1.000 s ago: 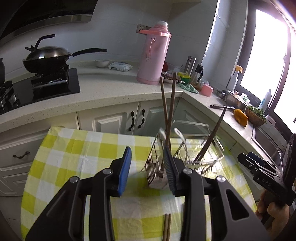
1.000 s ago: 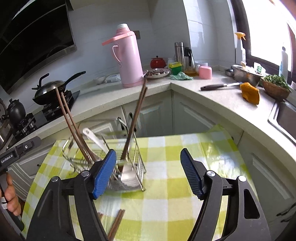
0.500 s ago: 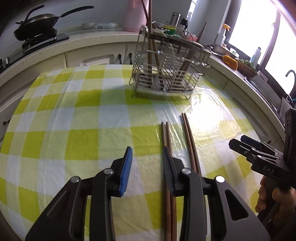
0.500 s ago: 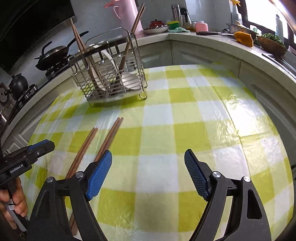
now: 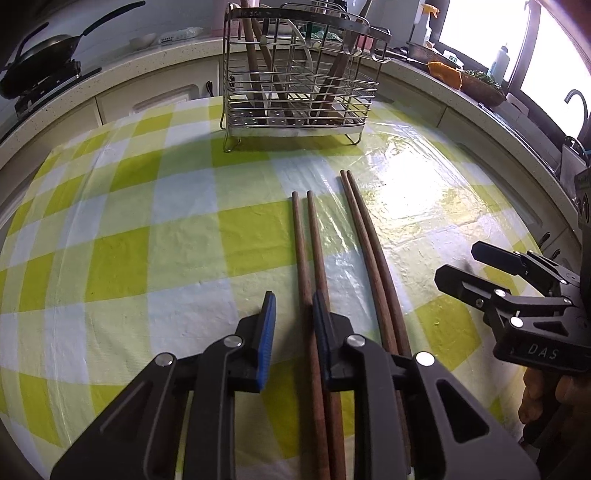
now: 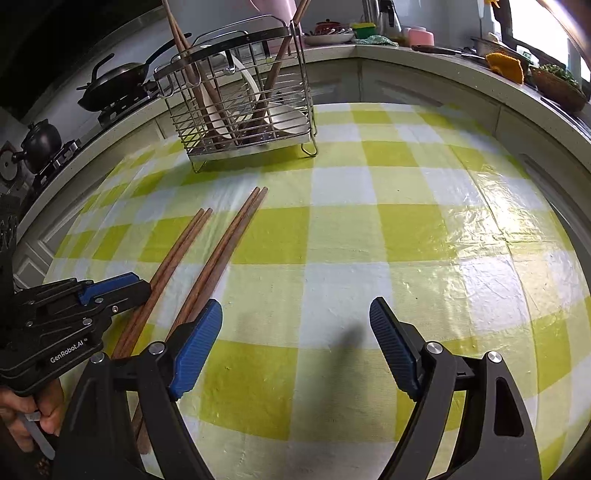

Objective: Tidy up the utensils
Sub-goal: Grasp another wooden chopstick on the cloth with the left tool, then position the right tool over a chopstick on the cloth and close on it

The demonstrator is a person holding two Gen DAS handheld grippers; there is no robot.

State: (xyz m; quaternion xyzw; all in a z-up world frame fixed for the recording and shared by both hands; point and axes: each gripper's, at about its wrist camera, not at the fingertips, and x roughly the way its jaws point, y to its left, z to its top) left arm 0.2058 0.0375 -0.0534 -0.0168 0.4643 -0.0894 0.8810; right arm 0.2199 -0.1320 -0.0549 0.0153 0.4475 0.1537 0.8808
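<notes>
Covering the round counter [image 6: 369, 236] is a glossy yellow-and-white checked cloth [image 5: 147, 221]. Two pairs of brown wooden chopsticks [image 5: 314, 251] lie flat on it, side by side, tips toward a wire utensil rack [image 5: 299, 77] at the far edge; the rack holds more chopsticks and a white spoon. The left claw [image 5: 293, 332] sits narrowly parted, low over the left pair, one stick between its pads, not gripped. The right claw [image 6: 295, 347] stands wide and holds nothing, just right of the chopsticks. Behind curve a pale kitchen worktop [image 6: 424, 62], a stove with a black wok [image 6: 114, 83], a kettle [image 6: 40, 144] and bright windows [image 5: 480, 33].
</notes>
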